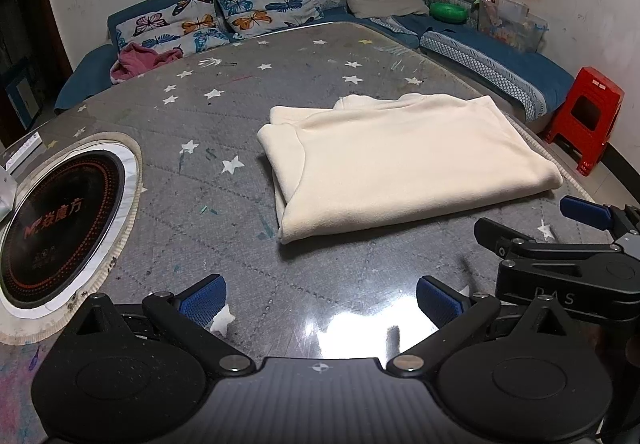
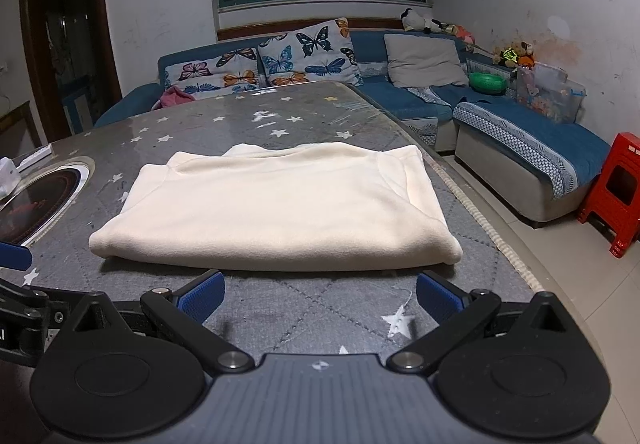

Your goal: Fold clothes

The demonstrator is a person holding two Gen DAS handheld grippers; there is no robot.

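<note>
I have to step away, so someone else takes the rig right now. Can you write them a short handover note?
Left tool: open, empty, hovering over the table short of the garment.
Right tool: open, empty, just short of the garment's near edge.
Cream garment: lies folded into a flat rectangle near the table's right edge, touched by neither tool.
Done: it looks folded.
Left: possibly one more fold or tidying; pink cloth on the sofa may be next.
</note>
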